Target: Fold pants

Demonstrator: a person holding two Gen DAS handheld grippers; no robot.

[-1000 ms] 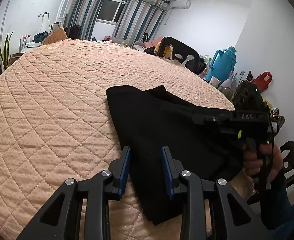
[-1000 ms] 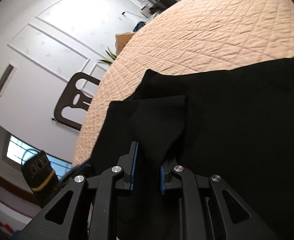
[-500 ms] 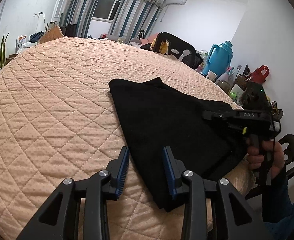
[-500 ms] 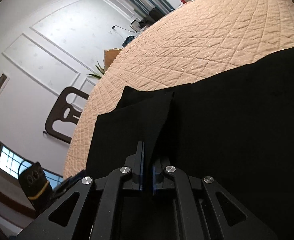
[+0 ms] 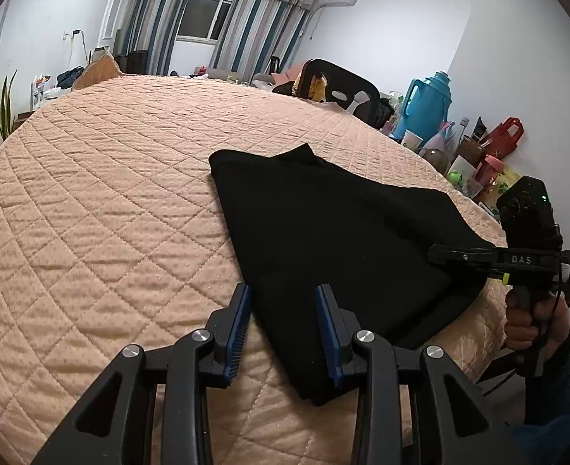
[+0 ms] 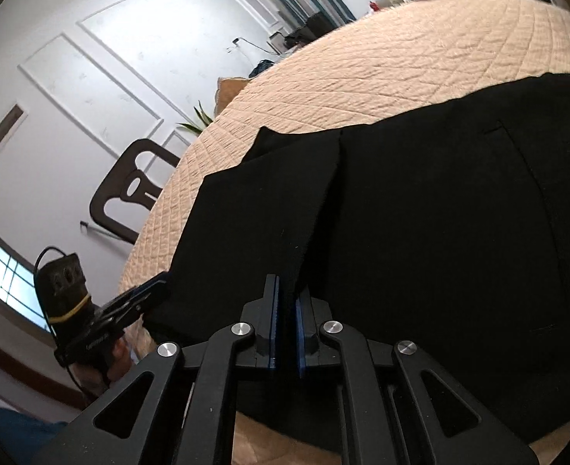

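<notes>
Left wrist view shows us, from left to right, the peach quilted bedspread (image 5: 91,209), then the black pants (image 5: 323,240) lying on it toward its right edge, then the right gripper (image 5: 439,254) at the right border of the pants.

Our left gripper (image 5: 283,333) hovers with its jaws partly open. The near left corner of the pants is between the blue pads (image 5: 238,329), but they do not press on it, so we hold nothing there.

Our right gripper, seen in the right wrist view (image 6: 286,333), is closed fully on a thin edge of the pants (image 6: 420,232); the fabric rises as a ridge from the pads.

What could go wrong, in our judgement: the pinch takes only a narrow strip of cloth, so a pull across the pants may let it slip out. The left corner is also free, so the whole garment may slide over the bedspread instead of folding.

Compared with one second ago, the right jaws have just closed on the raised fold that stood between them. The pants lie flatter now, and the right gripper sits lower at their right border. The left jaws are almost unchanged.
</notes>
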